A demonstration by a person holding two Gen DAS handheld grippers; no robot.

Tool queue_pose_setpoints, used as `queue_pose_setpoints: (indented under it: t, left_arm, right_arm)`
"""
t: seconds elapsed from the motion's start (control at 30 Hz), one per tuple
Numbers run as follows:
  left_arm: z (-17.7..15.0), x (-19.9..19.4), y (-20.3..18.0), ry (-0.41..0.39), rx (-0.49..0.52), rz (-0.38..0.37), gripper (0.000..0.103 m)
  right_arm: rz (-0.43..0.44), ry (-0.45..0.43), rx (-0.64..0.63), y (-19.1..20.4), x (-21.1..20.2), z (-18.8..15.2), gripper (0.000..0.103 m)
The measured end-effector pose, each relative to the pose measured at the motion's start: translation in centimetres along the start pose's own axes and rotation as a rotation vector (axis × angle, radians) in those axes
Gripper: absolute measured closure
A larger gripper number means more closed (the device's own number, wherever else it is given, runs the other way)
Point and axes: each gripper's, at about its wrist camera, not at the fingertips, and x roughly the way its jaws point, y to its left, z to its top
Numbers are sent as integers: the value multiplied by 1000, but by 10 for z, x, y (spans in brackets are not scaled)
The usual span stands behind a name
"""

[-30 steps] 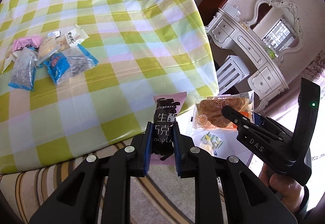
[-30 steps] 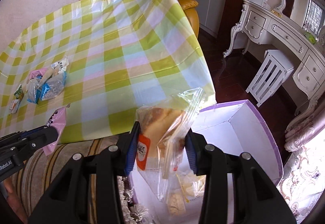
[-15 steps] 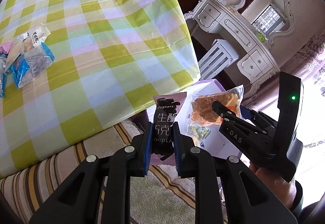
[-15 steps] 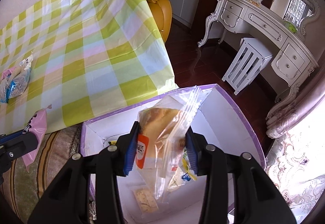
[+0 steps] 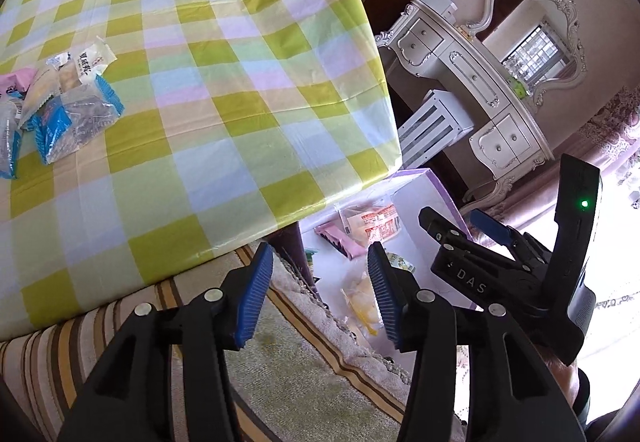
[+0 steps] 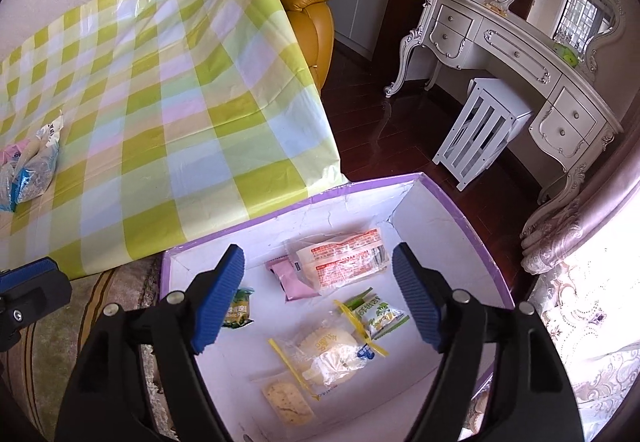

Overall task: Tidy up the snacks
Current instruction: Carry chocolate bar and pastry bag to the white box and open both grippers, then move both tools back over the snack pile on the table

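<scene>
Crinkly film snack packets [image 5: 64, 113] on checked tablecloth [image 5: 224, 89]: light, soft, slippery; best pinched at sealed edge. Left gripper [image 5: 320, 294] and right gripper [image 6: 320, 298] jaws opening, empty.

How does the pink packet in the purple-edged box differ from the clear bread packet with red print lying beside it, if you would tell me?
The pink packet is opaque and smaller; the bread packet is clear, larger, and shows pale bread inside. The pink packet is plain on the side that shows, while the bread packet carries red printed panels. The bread packet overlaps the pink packet's edge. Both lie flat on the floor of the box, near its far wall.
</scene>
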Motion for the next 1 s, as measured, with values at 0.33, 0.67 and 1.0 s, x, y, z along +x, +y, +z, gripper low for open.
queue_pose_setpoints:
  t: [0.33, 0.67, 1.0]
  left_arm:
    - [3, -34, 57, -90, -127, 117, 55]
    - [-7, -82, 139, -179, -329, 191, 55]
    - [-18, -124, 210, -263, -486, 294, 55]
  right_arm:
    - [128, -24, 2, 37, -16, 15, 24]
    - [263, 19, -91, 107, -20, 22, 23]
    - [333, 35, -175, 172, -13, 25, 19]
